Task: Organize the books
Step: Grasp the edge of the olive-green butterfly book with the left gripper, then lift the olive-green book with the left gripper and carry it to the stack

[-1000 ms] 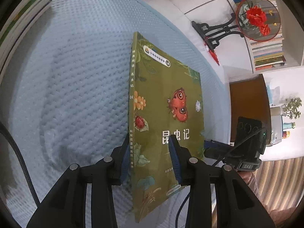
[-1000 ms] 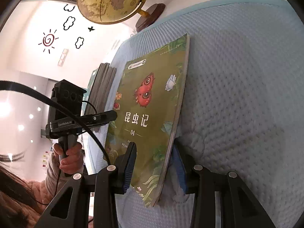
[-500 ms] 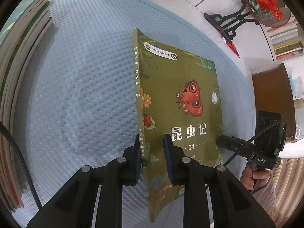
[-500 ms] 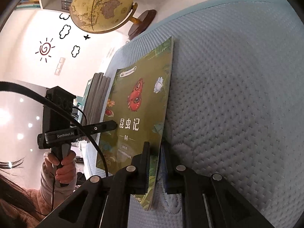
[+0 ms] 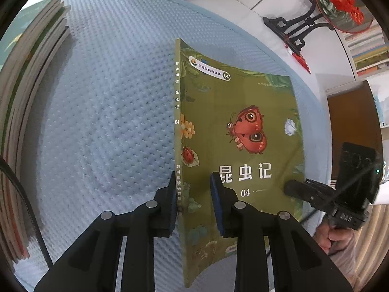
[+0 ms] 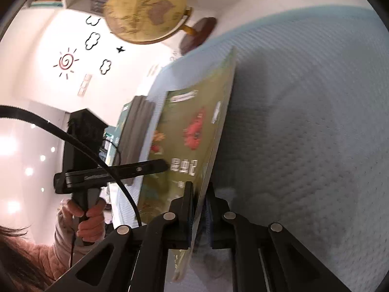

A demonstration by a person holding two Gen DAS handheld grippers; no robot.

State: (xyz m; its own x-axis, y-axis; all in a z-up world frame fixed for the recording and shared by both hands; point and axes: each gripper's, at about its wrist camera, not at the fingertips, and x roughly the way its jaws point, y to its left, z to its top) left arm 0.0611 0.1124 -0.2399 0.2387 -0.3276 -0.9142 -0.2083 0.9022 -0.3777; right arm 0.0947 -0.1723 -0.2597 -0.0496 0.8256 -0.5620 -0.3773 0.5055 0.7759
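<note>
So that the thin green butterfly-cover paperback (image 5: 238,131) lifts level off the quilted blue mat (image 5: 102,112), left gripper (image 5: 194,199) pinches its spine and right gripper (image 6: 199,209) clamps the page edge between its fingers.

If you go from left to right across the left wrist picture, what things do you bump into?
Stack of books → blue bumpy mat → green butterfly book → the other gripper with the hand holding it.

White wall (image 6: 43,36) with sun and cloud decals; shelves (image 5: 364,48); globe (image 6: 145,7) nearby.
</note>
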